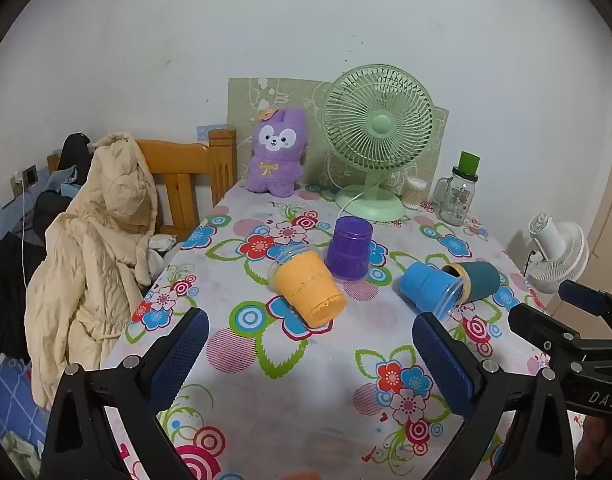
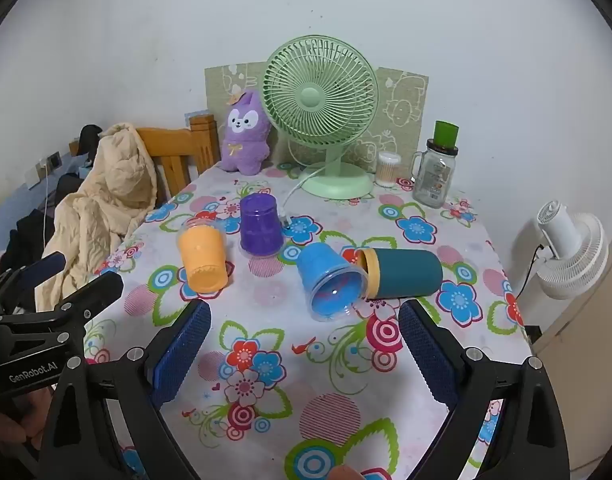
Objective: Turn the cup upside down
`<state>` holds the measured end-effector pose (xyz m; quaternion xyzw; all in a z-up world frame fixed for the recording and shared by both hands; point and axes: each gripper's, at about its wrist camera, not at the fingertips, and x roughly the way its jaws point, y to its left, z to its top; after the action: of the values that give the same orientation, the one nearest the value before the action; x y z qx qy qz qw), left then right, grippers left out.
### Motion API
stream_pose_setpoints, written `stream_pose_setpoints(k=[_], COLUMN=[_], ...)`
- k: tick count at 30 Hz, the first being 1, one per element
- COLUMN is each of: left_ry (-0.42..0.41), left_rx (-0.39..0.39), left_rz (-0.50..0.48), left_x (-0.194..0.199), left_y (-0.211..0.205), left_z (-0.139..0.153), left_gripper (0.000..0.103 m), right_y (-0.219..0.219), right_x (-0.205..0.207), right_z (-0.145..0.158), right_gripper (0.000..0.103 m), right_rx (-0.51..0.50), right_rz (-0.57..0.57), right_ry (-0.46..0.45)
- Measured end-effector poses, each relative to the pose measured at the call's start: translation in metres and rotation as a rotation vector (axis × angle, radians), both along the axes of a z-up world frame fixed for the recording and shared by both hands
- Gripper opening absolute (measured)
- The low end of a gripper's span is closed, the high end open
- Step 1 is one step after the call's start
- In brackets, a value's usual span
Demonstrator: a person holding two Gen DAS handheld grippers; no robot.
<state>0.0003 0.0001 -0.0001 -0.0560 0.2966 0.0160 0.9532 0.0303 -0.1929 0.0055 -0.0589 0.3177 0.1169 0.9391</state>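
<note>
Several cups sit on the flowered tablecloth (image 1: 306, 380). An orange cup (image 1: 308, 289) (image 2: 204, 260) lies on its side. A purple cup (image 1: 349, 253) (image 2: 260, 225) stands upside down behind it. A blue cup (image 1: 430, 287) (image 2: 332, 282) lies on its side, mouth toward me, touching a dark teal cup (image 1: 477, 280) (image 2: 402, 274) that also lies on its side. My left gripper (image 1: 310, 334) is open and empty, just short of the orange cup. My right gripper (image 2: 304, 326) is open and empty, just short of the blue cup.
A green desk fan (image 1: 376, 136) (image 2: 320, 116), a purple plush toy (image 1: 276, 152), a glass jar with a green lid (image 1: 458, 192) and a cotton swab tub (image 1: 415, 192) stand at the back. A coat-draped wooden chair (image 1: 106, 248) is at left, a white fan (image 2: 570, 252) at right.
</note>
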Motion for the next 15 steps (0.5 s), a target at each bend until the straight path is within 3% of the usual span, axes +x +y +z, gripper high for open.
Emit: stream_pose_setpoints(k=[15], left_ry=[-0.013], left_rx=[-0.004], left_rz=[0.0], left_x=[-0.0007], left_y=[-0.0001], left_z=[0.0001], left_gripper=[0.103], right_y=[0.0074], right_x=[-0.0005], right_z=[0.0043], right_gripper=[0.096], right_rx=[0.007], right_rz=[0.006], right_ry=[0.006])
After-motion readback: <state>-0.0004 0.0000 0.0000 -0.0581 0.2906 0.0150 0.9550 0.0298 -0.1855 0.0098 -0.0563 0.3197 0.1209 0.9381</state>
